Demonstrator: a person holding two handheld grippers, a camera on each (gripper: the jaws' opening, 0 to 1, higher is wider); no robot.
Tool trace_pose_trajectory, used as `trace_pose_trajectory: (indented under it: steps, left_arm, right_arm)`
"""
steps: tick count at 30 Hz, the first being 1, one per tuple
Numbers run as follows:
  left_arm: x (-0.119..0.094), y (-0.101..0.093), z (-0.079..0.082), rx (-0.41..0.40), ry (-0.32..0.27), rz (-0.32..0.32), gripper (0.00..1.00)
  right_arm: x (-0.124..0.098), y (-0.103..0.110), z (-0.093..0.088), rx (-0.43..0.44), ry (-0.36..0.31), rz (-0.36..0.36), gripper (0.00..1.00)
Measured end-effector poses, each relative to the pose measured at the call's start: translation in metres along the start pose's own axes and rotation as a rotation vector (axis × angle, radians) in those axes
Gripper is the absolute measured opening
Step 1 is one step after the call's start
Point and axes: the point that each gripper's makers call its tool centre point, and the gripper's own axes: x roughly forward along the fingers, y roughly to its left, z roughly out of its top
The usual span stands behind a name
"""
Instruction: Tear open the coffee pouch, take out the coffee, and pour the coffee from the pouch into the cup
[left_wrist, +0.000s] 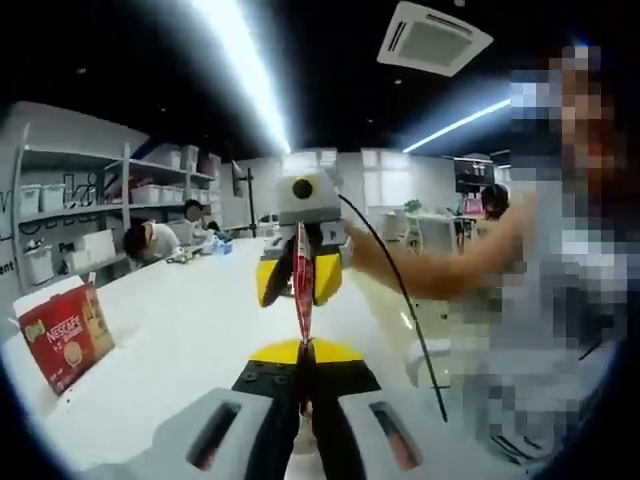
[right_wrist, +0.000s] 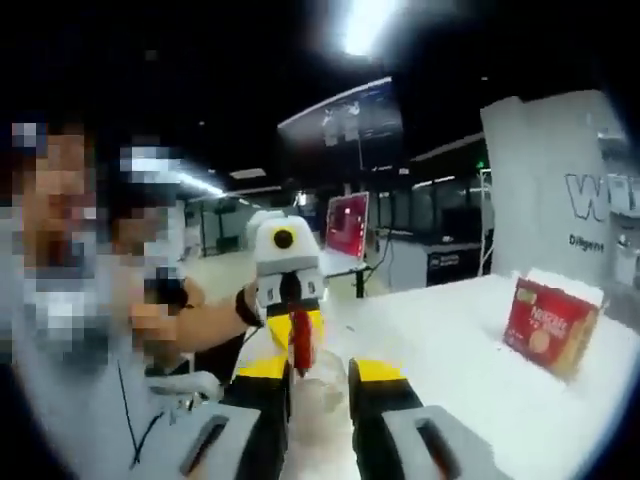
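Observation:
A thin red coffee pouch (left_wrist: 302, 295) stands on edge above the white table (left_wrist: 170, 330). My left gripper (left_wrist: 303, 350) is shut on its near end. My right gripper (left_wrist: 300, 280) faces it, its yellow fingers (left_wrist: 270, 282) spread to either side of the pouch's far end. In the right gripper view the pouch (right_wrist: 300, 345) hangs from the left gripper (right_wrist: 292, 325), close to one jaw of the open right gripper (right_wrist: 320, 372). A pale translucent shape, perhaps the cup (right_wrist: 318, 392), sits low between those jaws.
A red Nescafe box (left_wrist: 65, 338) (right_wrist: 548, 325) stands on the table to one side. The person's arm (left_wrist: 440, 268) reaches in from the table's edge. Shelves with bins (left_wrist: 60, 215) and seated people (left_wrist: 150, 240) are far behind.

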Motion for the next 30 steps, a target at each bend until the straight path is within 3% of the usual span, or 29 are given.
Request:
trace_pose_trajectory:
  steps: [3,7,10,18,30]
  left_arm:
    - [0.0,-0.001,0.002,0.003,-0.016,0.003,0.04]
    - [0.001,-0.002,0.004,-0.011,-0.029,0.001,0.04]
    - [0.0,-0.004,0.005,-0.043,-0.059,-0.017,0.04]
    - [0.007,-0.001,0.0,-0.054,-0.034,-0.005,0.04]
    - [0.005,0.0,-0.003,-0.071,-0.014,-0.005,0.04]
  right_arm:
    - [0.001,0.004,0.004,0.013,-0.195,-0.024,0.23]
    - [0.0,0.003,0.008,0.035,-0.38,-0.066,0.17]
    - [0.001,0.006,0.007,0.08,-0.471,-0.049,0.16]
    - [0.011,0.008,0.005,0.152,-0.541,-0.026,0.08]
    - [0.007,0.011,0.014,0.106,-0.588,-0.024,0.08]
